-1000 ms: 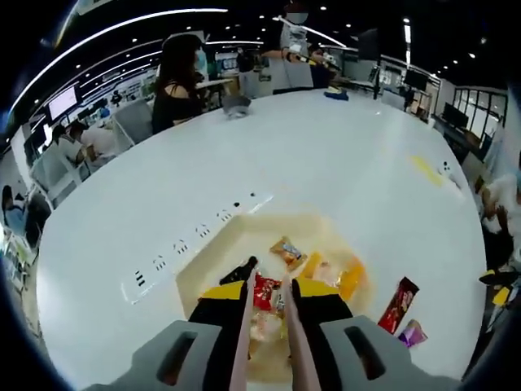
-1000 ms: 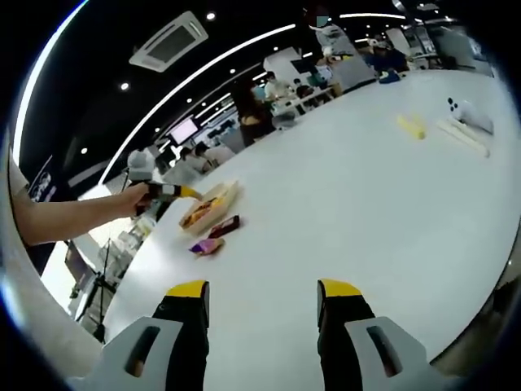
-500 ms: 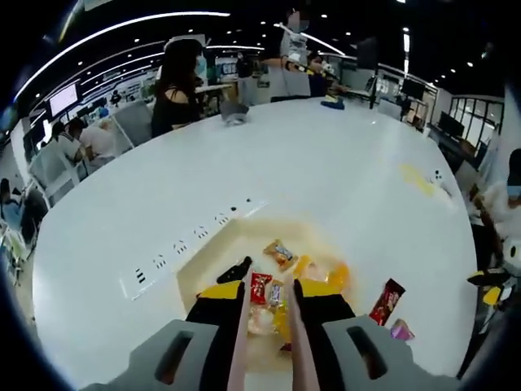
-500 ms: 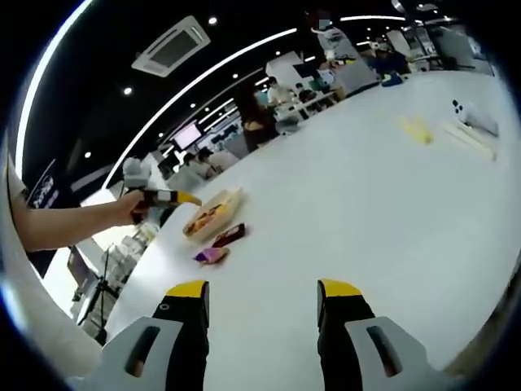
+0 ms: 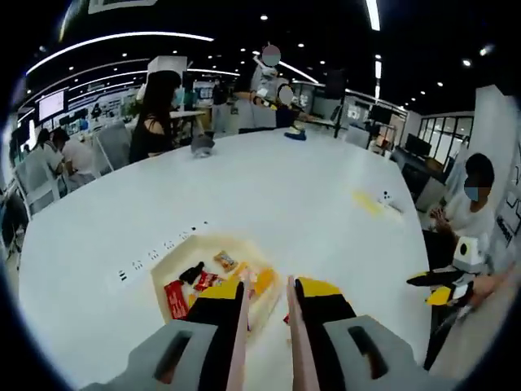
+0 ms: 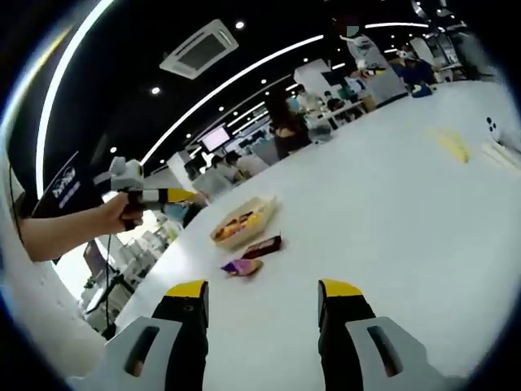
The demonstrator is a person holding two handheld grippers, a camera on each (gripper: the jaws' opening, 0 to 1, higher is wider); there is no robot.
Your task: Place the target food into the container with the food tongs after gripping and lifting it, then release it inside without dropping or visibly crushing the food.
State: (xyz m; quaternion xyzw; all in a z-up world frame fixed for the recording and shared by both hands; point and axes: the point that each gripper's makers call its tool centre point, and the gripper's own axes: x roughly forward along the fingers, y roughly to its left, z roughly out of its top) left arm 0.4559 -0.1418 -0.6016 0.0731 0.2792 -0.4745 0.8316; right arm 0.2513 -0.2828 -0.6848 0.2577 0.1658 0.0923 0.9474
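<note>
Left gripper (image 5: 265, 305): fingers clamped on tongs (image 5: 264, 342), raised over container (image 5: 163, 273) | wrapped snacks (image 5: 225, 261) inside | right gripper (image 6: 262, 297): fingers apart, idle above bench (image 6: 391, 244).

— How's the left gripper (image 5: 267, 295)?
— Raised, its jaws drawn close together around two thin blades.
— And the right gripper (image 6: 264, 295)?
— Jaws spread wide, nothing between them — a bare forearm (image 6: 69, 229) carries the left one.
</note>
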